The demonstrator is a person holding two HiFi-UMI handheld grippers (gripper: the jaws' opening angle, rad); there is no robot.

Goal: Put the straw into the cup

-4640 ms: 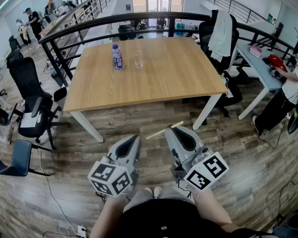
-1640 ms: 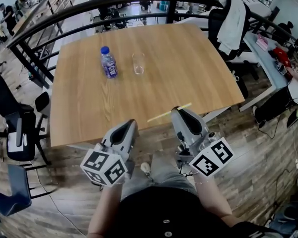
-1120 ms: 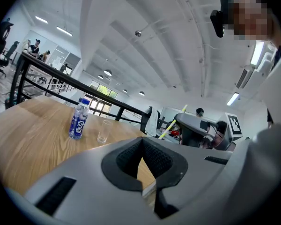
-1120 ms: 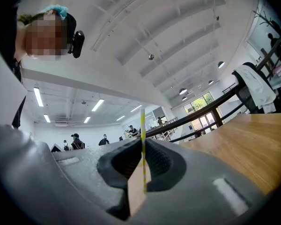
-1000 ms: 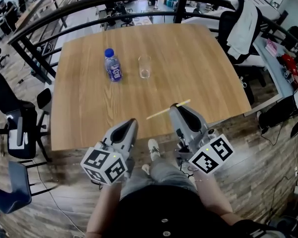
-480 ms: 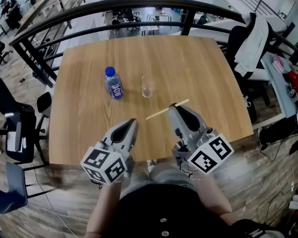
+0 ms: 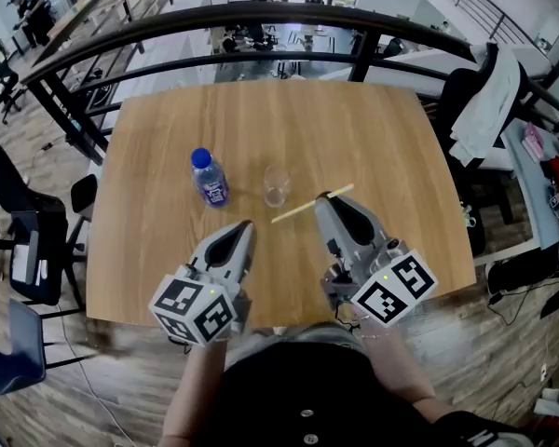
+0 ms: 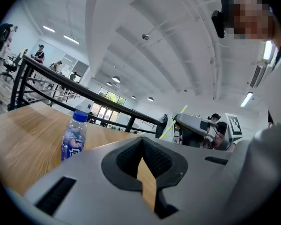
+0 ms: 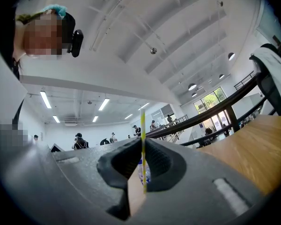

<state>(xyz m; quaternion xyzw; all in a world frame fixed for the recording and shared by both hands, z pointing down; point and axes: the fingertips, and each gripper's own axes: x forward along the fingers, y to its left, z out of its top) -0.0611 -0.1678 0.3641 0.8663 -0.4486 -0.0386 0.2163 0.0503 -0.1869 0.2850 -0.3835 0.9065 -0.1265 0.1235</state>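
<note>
A clear cup (image 7: 277, 185) stands near the middle of the wooden table (image 7: 382, 147). A blue-capped water bottle (image 7: 208, 177) (image 8: 74, 137) stands to its left. My right gripper (image 7: 323, 199) (image 9: 141, 142) is shut on a thin yellow straw (image 7: 303, 209) (image 9: 143, 125), which sticks out to both sides of the jaws. The straw's left end hangs just right of and in front of the cup. My left gripper (image 7: 239, 229) (image 8: 141, 139) is shut and holds nothing; it hovers over the table in front of the bottle and the cup. In the left gripper view the right gripper (image 8: 192, 125) shows with the straw (image 8: 175, 120).
A black railing (image 7: 261, 12) runs behind the table. Black office chairs (image 7: 23, 250) stand at the left. A chair draped with a white coat (image 7: 489, 101) stands at the right, next to another desk (image 7: 540, 170). The table's near edge (image 7: 149, 317) lies under my grippers.
The table has come closer in the head view. Both grippers have moved forward from past its near edge to over the tabletop near the cup. The straw has stayed in the right gripper.
</note>
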